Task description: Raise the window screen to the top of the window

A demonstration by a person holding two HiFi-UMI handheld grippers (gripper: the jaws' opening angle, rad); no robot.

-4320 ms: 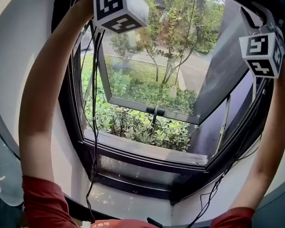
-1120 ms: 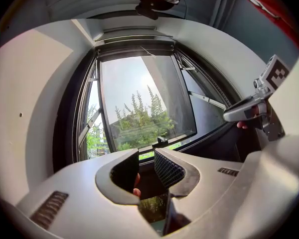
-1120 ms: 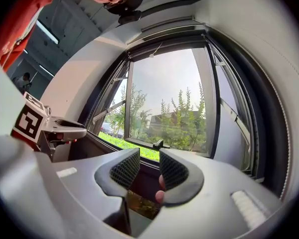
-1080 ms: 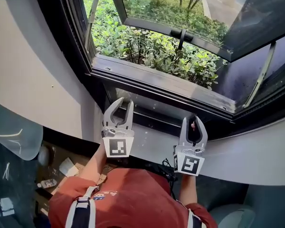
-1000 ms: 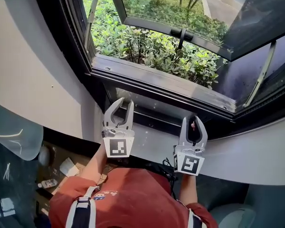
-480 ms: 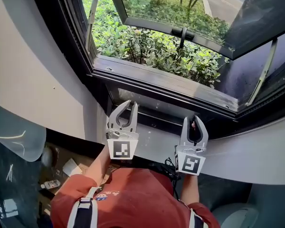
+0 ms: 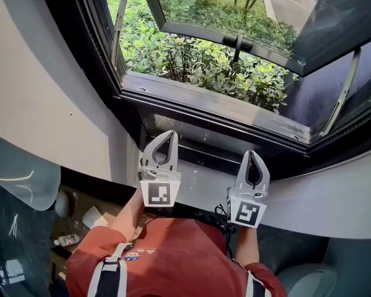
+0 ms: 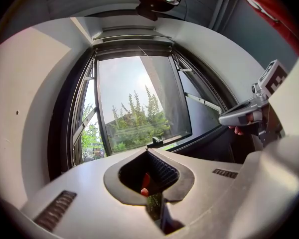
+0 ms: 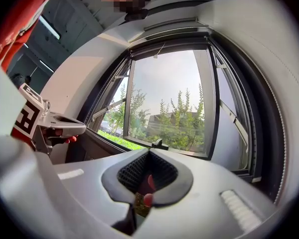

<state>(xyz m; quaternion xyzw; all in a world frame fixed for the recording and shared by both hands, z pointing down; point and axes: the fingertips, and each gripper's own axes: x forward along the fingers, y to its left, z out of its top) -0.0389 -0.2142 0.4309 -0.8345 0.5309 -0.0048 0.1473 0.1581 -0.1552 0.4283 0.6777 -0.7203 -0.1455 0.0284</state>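
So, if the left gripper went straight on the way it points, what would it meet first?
Most likely the dark lower window frame, just ahead of the left gripper, which is shut; depth is unclear, though.

we look down past a pale curved wall [image 7: 43, 104] to a dark-framed window [image 7: 204, 104] whose glass sash [image 7: 247, 5] is swung outward over sunlit green shrubs [image 7: 198, 60], with a pale sill [image 7: 321, 203] below it and daylight pouring in.
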